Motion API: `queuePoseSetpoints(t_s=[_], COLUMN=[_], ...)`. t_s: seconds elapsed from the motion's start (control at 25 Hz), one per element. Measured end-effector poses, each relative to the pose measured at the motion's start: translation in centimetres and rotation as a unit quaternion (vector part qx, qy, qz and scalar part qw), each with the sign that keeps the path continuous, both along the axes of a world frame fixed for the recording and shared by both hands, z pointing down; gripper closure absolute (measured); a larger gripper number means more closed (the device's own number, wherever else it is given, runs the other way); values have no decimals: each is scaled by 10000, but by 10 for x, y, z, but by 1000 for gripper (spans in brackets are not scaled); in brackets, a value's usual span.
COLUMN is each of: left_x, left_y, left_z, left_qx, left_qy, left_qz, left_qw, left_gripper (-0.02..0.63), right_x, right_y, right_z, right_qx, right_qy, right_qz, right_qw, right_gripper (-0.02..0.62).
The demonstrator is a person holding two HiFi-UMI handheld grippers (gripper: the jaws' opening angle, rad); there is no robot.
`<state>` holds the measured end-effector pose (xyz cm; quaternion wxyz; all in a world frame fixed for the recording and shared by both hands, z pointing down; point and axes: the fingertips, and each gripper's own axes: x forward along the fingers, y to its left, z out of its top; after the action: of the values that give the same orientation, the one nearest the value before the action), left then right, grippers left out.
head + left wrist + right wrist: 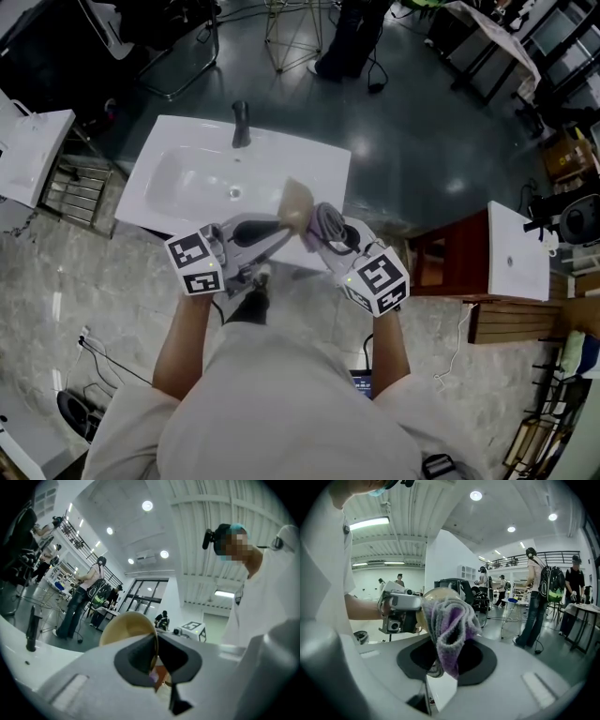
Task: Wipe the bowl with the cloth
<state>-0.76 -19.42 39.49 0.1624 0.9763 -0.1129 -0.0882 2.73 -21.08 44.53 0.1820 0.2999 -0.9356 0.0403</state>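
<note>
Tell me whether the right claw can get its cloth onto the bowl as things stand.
Probably yes. The right claw is shut on the cloth, and the left claw holds the bowl by its rim right in front of it above the sink. Nothing shows between cloth and bowl.

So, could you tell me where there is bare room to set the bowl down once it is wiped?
The white sink is bare from the faucet down to the drain, and its flat rim on the left is free too. The front right edge is crowded: the bowl and the cloth are held together above it.
</note>
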Motion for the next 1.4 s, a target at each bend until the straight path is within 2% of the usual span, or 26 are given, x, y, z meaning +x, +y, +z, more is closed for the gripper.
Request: queuePoseSetpoints(t_s=[0.16,0.4,0.8,1.08,1.4], left_x=[6,13,20,16,14], left_y=[-3,5,28,25,14], left_z=[9,14,0,-7,-11], left_qx=[4,114,345,451,411], left_qy=[-293,-472,-387,-410,-326], left_qz=[-81,128,597,500,181], left_qw=[9995,9987,9969,9969,9985], left_gripper=[591,591,584,586,591], right_x=[1,12,23,16,9], right_y=[5,4,-10,-12,-4], right_z=[1,-7,-15,-7,-1], right_qx=[-51,-6,106,19,-33], right_qy=[83,84,-46,-63,142], right_qz=[-16,93,302,290,216], right_qw=[10000,9999,9995,9996,9997], right_gripper=[492,492,492,492,492])
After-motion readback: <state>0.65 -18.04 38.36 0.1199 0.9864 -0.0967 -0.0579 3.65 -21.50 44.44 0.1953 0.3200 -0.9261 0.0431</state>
